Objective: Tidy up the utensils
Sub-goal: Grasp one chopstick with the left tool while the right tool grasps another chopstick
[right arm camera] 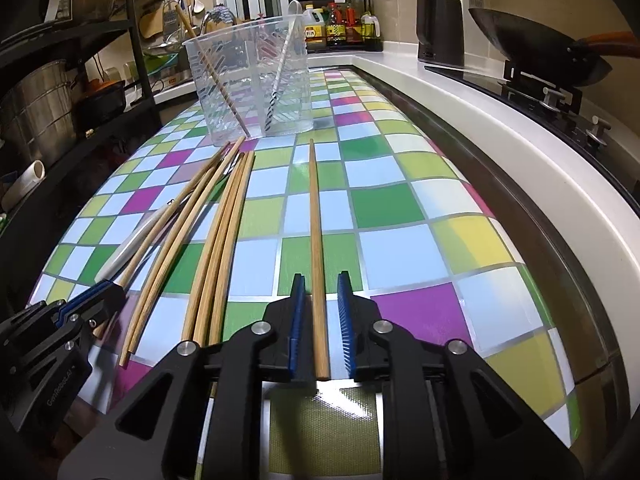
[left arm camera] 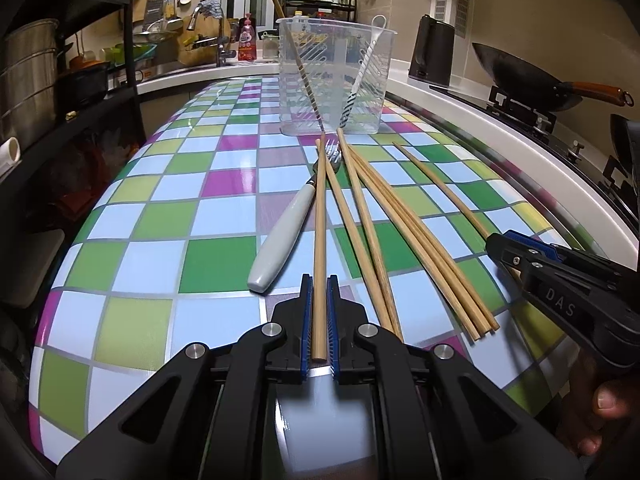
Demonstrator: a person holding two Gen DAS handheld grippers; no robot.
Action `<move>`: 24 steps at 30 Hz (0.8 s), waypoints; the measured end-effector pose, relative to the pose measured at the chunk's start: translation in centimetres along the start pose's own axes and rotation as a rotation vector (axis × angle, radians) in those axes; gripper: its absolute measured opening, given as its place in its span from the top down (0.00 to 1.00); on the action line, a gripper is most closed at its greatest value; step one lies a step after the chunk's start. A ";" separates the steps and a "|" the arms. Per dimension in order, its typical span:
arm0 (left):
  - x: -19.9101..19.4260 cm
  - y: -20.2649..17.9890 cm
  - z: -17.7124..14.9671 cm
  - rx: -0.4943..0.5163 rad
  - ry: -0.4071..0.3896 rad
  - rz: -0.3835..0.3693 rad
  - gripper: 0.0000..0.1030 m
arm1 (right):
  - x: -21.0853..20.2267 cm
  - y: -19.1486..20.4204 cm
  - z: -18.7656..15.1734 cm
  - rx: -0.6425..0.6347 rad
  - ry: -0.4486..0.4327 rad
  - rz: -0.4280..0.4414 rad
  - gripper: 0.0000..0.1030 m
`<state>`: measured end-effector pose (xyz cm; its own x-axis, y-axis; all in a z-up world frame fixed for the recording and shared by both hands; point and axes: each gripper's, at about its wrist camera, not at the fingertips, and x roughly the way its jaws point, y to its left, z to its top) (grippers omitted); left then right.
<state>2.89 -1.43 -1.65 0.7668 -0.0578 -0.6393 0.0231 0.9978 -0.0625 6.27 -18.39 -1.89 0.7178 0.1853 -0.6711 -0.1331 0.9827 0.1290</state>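
My left gripper is shut on the near end of one wooden chopstick, which crosses a fork with a pale handle. Several loose chopsticks lie fanned beside it on the checkered tabletop. My right gripper straddles a separate chopstick lying on the table; its blue pads stand slightly off the wood on both sides. A clear plastic holder at the far end holds one chopstick and a white striped spoon. The right gripper shows at the right of the left wrist view.
A white counter edge runs along the right, with a stove and wok and a dark kettle behind it. A black rack with metal pots stands at the left. A sink and faucet lie beyond the holder.
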 end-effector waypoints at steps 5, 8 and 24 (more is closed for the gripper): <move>-0.2 0.1 -0.2 0.005 -0.005 0.011 0.93 | -0.4 0.2 -0.5 0.003 -0.022 -0.018 0.82; -0.5 -0.1 -0.5 0.015 -0.009 0.022 0.92 | -0.5 0.3 -0.6 0.000 -0.030 -0.025 0.82; -0.9 -0.6 -1.0 0.026 -0.038 0.048 0.92 | -0.6 0.5 -0.7 -0.007 -0.036 -0.037 0.87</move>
<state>1.53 -2.02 -1.74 0.7911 -0.0092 -0.6116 0.0022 0.9999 -0.0122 5.34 -17.96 -1.95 0.7467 0.1488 -0.6483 -0.1109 0.9889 0.0993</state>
